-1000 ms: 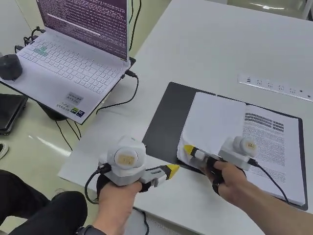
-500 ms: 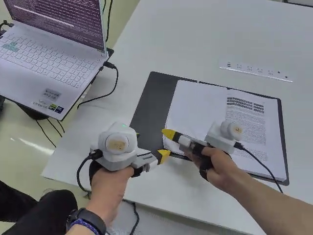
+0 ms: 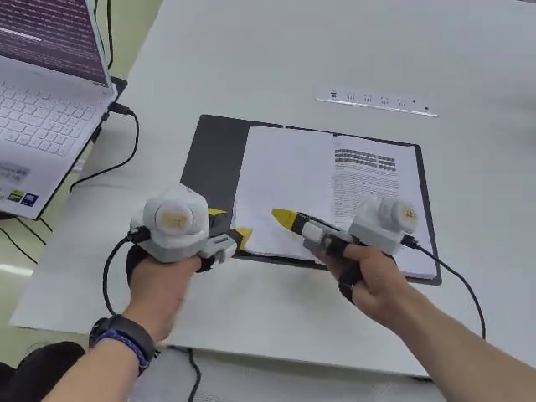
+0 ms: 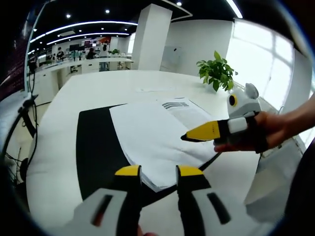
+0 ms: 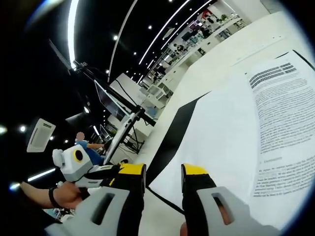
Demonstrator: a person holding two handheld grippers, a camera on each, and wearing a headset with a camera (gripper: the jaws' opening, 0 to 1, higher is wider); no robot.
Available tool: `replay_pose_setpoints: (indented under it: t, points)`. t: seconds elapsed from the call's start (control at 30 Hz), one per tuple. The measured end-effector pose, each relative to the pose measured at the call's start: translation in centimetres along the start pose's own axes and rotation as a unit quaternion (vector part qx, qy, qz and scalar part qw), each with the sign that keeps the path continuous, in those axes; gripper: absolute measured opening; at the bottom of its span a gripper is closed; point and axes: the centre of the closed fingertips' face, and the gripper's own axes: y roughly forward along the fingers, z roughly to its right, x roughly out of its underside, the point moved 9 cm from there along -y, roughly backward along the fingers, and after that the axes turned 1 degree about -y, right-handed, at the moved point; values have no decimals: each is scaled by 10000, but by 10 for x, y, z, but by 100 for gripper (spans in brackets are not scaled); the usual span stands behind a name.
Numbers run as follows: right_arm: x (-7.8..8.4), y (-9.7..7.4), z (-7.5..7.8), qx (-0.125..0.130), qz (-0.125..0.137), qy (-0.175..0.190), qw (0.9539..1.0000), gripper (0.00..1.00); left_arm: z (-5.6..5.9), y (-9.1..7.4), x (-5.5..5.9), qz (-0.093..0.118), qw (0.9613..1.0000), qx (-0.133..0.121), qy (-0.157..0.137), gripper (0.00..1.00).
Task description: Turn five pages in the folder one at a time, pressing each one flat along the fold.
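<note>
So my left gripper (image 4: 160, 171) has its jaws a little apart with nothing between them. They sit just off the near corner of the turned page (image 4: 147, 132), close to it, but I can't tell if they touch it. My right gripper (image 5: 163, 172) is much the same: there's a clear gap between the jaws and it's empty, pointing across the bottom edge of that same sheet toward my left one. I can't tell whether it's resting on the paper or just above it.

As for where I am in the job, I'd say one page is over and lying on the left half of the folder (image 3: 213, 159), which is open flat on the table (image 3: 276, 59) just ahead of both sets of jaws. It doesn't look pressed down yet. No idea from here how many of the five are done.

The next move as I see it is to get a jaw tip onto the sheet near the fold (image 3: 331, 188), a bit beyond my right jaws, and run it along the crease so the sheet lies flat. Only then would I go for the printed page (image 5: 285, 128) out to the right of that.

Further out past the folder there's a power strip (image 3: 377, 102), and a laptop (image 3: 42, 117) way off to the left of my left jaws.
</note>
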Motion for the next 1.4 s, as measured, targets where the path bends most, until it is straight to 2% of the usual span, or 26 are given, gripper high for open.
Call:
replay_pose_setpoints:
  t: [0.27, 0.5, 0.67, 0.77, 0.83, 1.03, 1.3, 1.4]
  points:
    - [-3, -22, 11, 171, 66, 6, 9998, 25, -3, 15, 10, -216, 9997, 73, -103, 13]
    - [-4, -29, 17, 250, 39, -36, 9997, 23, -8, 26, 22, -316, 9993, 56, -210, 1]
    - [-10, -31, 23, 295, -4, -57, 9995, 21, -9, 32, 28, -428, 9986, 34, -310, 0]
    - [-15, -32, 27, 329, 22, -53, 9994, 20, -7, 32, 35, -644, 9974, -29, -324, 0]
    - [-19, -33, 32, 350, 38, -109, 9993, 19, -7, 31, 34, -560, 9977, -27, -381, 0]
    - [-28, -31, 43, 397, 49, -180, 9990, 16, -5, 30, 32, -574, 9975, -62, -418, 0]
    - [-48, -22, 67, 537, 64, -292, 9981, 13, -5, 31, 30, -588, 9972, -79, -445, 0]
    - [-56, -20, 75, 595, 149, -300, 9977, 13, -5, 32, 29, -610, 9969, -96, -486, 0]
